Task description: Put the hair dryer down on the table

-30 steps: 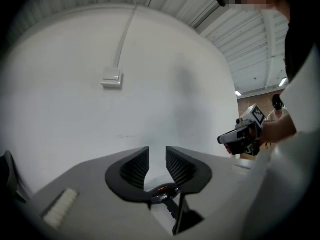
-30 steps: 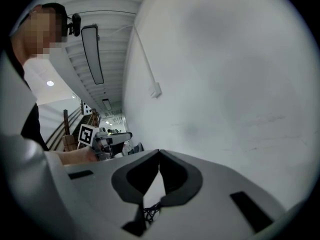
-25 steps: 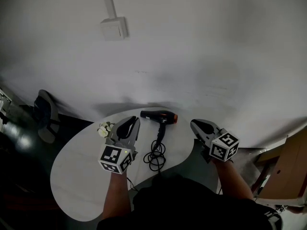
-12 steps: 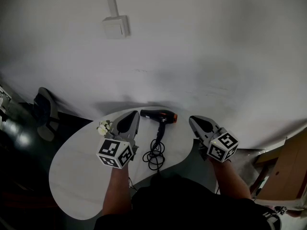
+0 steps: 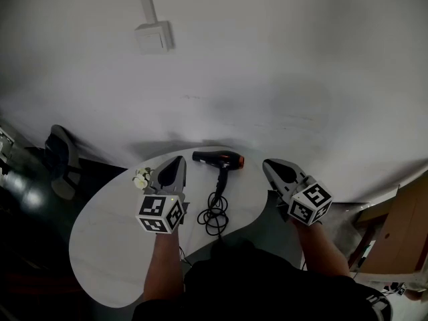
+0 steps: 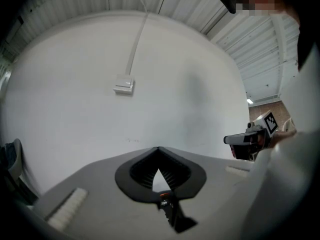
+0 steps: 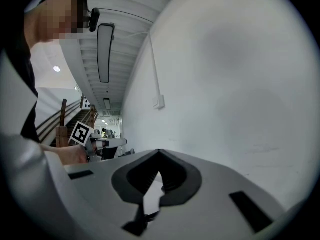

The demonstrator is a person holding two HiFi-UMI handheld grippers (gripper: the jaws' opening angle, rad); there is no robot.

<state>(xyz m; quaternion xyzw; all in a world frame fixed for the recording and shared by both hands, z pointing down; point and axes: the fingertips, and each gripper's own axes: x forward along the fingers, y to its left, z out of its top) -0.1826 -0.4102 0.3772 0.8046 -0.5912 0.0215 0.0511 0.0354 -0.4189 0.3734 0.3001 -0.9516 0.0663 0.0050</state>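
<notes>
Counting one hair dryer (image 5: pixel 219 158) on one table (image 5: pixel 114 236) mid-frame, we hold the left gripper (image 5: pixel 178 160) and right gripper (image 5: pixel 268 165) fully closed, empty.

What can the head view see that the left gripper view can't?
Only the head view shows the hair dryer lying on the table, its cord coiled beside it, and a chair off to the side. Only the left gripper view shows the left gripper up close, jaws together with nothing between them, and the ribbed ceiling. Both show the white wall, the box on the wall and the right gripper.
</notes>
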